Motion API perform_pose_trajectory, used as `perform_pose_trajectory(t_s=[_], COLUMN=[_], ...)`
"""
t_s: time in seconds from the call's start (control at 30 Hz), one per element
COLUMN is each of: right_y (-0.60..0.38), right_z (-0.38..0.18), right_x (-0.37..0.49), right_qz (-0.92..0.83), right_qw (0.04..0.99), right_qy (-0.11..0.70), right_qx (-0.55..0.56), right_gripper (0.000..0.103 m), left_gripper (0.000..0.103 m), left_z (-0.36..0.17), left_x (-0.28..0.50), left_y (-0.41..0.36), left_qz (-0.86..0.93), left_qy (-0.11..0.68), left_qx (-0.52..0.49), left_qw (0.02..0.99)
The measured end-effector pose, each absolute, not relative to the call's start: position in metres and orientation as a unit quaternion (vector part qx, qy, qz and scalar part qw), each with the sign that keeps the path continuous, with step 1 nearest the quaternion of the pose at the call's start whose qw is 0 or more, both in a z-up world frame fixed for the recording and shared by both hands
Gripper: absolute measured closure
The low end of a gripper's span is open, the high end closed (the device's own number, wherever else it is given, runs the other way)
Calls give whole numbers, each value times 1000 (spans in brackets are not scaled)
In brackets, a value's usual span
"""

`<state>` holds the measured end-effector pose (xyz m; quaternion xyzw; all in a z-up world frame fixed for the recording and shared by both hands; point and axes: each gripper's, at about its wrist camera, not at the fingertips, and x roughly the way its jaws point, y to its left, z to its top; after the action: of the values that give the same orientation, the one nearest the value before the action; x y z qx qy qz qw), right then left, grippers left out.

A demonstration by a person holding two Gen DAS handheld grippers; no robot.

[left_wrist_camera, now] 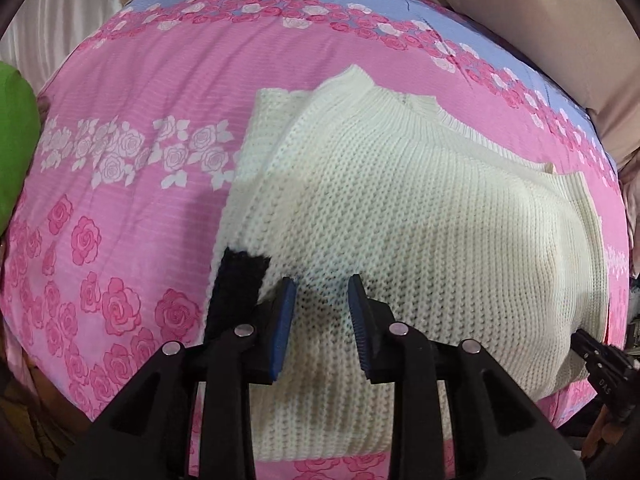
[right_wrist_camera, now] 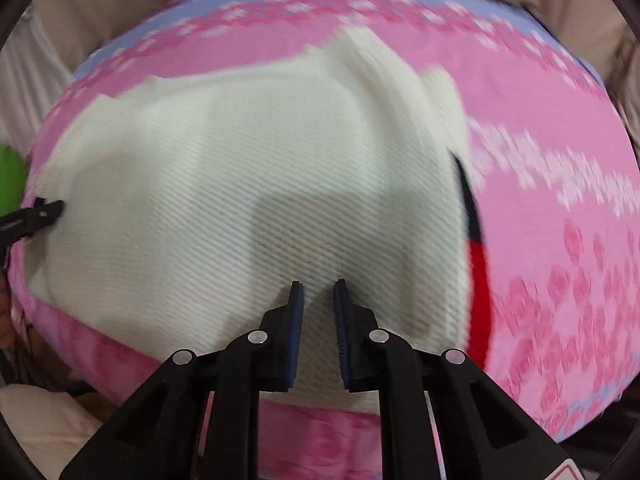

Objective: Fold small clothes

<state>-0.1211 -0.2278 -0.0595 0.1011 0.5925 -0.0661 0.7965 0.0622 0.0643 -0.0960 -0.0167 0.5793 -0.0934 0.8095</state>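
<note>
Cream knit sweater (left_wrist_camera: 400, 208) lies flat on the pink rose-print bedsheet (left_wrist_camera: 120, 200), partly folded, ribbed collar (left_wrist_camera: 424, 114) at its far edge. A folded-in flap (left_wrist_camera: 272, 120) shows past the sweater's far left edge, and a black knit strip (left_wrist_camera: 236, 284) sticks out at its near left edge. In the right wrist view a black-and-red band (right_wrist_camera: 478, 280) runs along the sweater's right edge.

Left gripper (left_wrist_camera: 322, 292): jaws apart, nothing clamped, pads hanging over the sweater's near left part just beside the black strip. Right gripper (right_wrist_camera: 319, 292): narrow gap between the pads, released, only knit visible below; contact with the sweater can't be told, the view is blurred.

Open sheet left of the sweater, a wide band beyond the collar, more sheet on the right. Green thing (left_wrist_camera: 16, 140) sits well left of the sweater, at the sheet's edge. Beige fabric (left_wrist_camera: 580, 40) borders the sheet beyond the collar.
</note>
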Motion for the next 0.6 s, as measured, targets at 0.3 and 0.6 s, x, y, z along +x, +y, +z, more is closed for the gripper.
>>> perform_pose_trajectory(t_s=[0.3,0.6], right_y=[-260,-284], right_z=[-55,5], right_x=[-163,-120], right_qz=[-113,-140], right_qw=[779,833], right_qy=[608,526], right_qx=[105,94], right_gripper=[97,58], left_gripper=[77,42], left_z=[-95,-43], left_x=[51,90], left_y=[82,84], left_qz=[-98,-95], left_qy=[582,530], left_qx=[-12,-37], left_qw=[807,842])
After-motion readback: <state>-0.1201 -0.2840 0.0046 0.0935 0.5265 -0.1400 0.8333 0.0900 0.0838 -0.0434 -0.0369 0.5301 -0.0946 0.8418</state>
